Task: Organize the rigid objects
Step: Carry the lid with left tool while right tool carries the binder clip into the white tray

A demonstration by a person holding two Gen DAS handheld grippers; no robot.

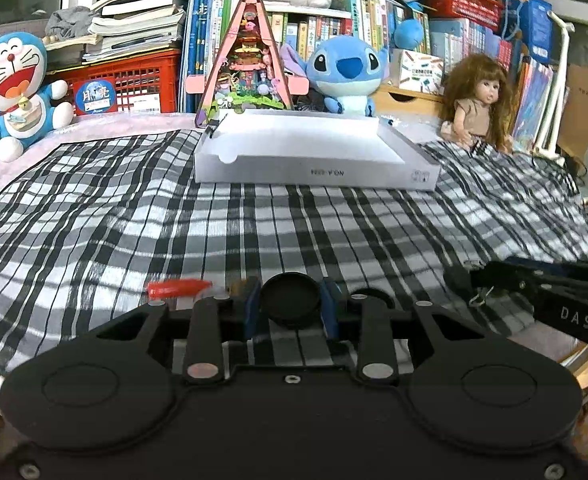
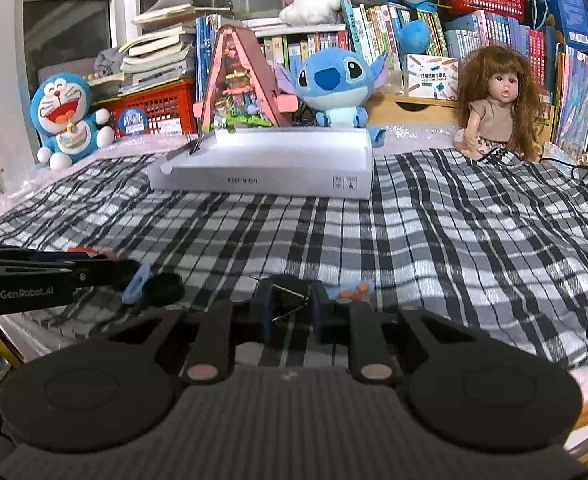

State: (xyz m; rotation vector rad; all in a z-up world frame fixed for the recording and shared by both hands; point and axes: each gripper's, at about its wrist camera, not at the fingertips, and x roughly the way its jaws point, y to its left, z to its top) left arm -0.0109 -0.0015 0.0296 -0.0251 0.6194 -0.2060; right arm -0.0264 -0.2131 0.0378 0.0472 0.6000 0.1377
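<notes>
Our left gripper (image 1: 290, 306) clamps a black cap (image 1: 290, 300) and our right gripper (image 2: 290, 306) clamps a binder clip (image 2: 290, 298), both well short of the white box (image 1: 302, 156).

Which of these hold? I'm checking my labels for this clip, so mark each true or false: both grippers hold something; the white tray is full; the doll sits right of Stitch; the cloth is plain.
1. Both grippers hold something: true. The left gripper clamps a black round cap; the right gripper clamps a binder clip.
2. The white tray is full: false; only a dark clip sits at its left corner.
3. The doll sits right of the Stitch plush: true.
4. The cloth is plain: false; it is checked black and white.
</notes>
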